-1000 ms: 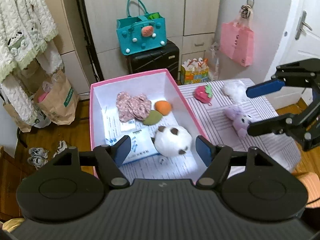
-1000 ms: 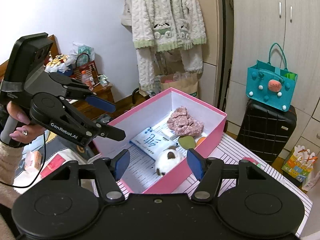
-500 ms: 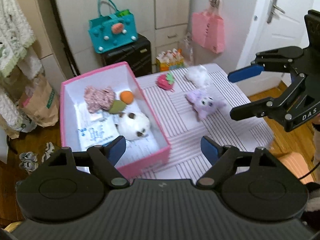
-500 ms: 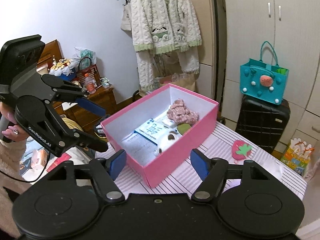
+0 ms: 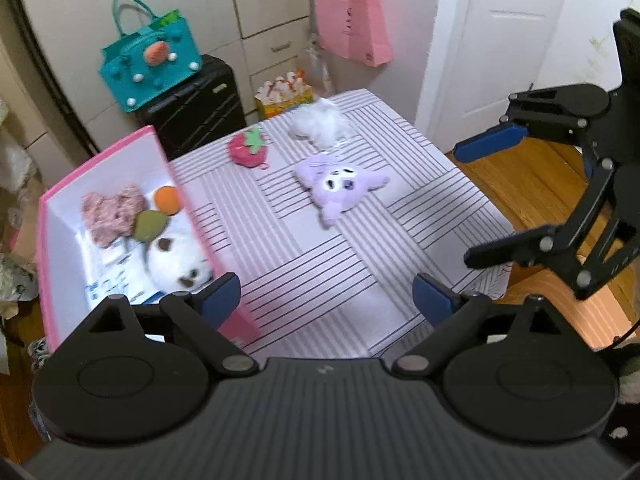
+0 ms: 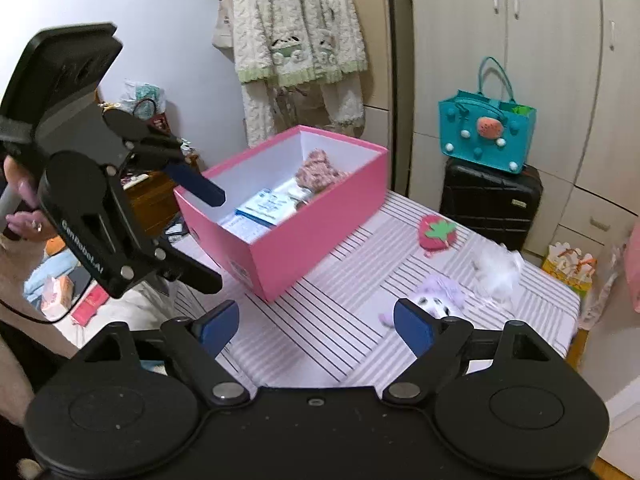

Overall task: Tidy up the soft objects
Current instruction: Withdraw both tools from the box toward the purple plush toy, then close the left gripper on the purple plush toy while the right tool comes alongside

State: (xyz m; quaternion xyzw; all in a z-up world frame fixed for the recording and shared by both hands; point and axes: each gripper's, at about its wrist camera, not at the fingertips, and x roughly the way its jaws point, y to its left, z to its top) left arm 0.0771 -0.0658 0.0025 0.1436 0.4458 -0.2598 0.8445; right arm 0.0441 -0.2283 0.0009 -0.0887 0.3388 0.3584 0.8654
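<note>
Plushies left on the striped table: purple bunny plush, strawberry plush. Left gripper and right gripper have just been opening wide with nothing between them, ready for another grab for the pink box, I'd guess.

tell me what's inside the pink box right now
In the pink box: a pink crumpled plush, an orange ball, a green piece, a white brown-spotted plush, all on printed paper packets. Whatever lies under them is covered.
</note>
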